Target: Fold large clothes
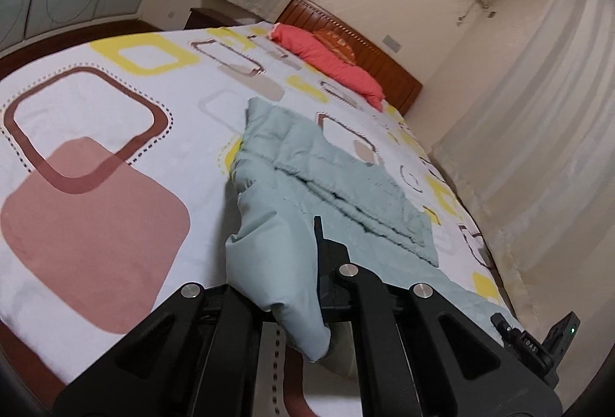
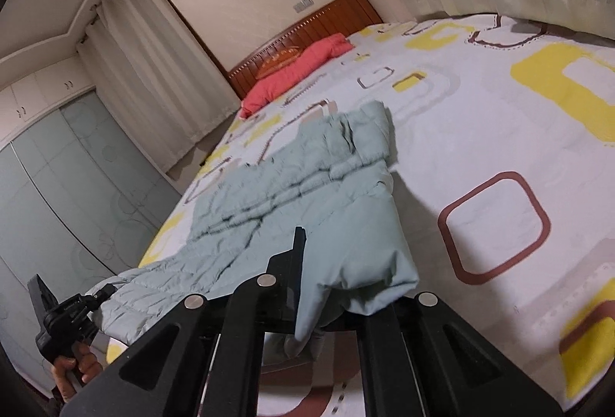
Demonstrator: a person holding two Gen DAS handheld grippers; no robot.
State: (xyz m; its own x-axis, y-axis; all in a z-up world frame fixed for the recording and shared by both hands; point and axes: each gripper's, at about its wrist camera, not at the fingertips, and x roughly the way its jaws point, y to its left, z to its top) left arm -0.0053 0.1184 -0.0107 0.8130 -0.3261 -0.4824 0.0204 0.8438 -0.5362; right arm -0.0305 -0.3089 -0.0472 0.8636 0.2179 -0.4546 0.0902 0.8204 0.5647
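A pale green quilted garment [image 1: 330,182] lies partly folded on the bed; it also shows in the right wrist view [image 2: 307,182]. My left gripper [image 1: 303,263] is shut on one near corner of it, with smooth lining bunched over the jaws. My right gripper [image 2: 319,271] is shut on the other near corner, cloth draped over one finger. Both hold the near edge lifted above the bed. The left gripper and the hand on it [image 2: 65,332] show at the lower left of the right wrist view; the right gripper [image 1: 538,340] shows at the lower right of the left wrist view.
The bedsheet [image 1: 96,132] is white with brown, pink and yellow squares. A coral pillow [image 1: 326,59] lies by the wooden headboard [image 1: 384,67]. Curtains [image 1: 538,109] hang along one side, a wardrobe [image 2: 57,186] stands on the other.
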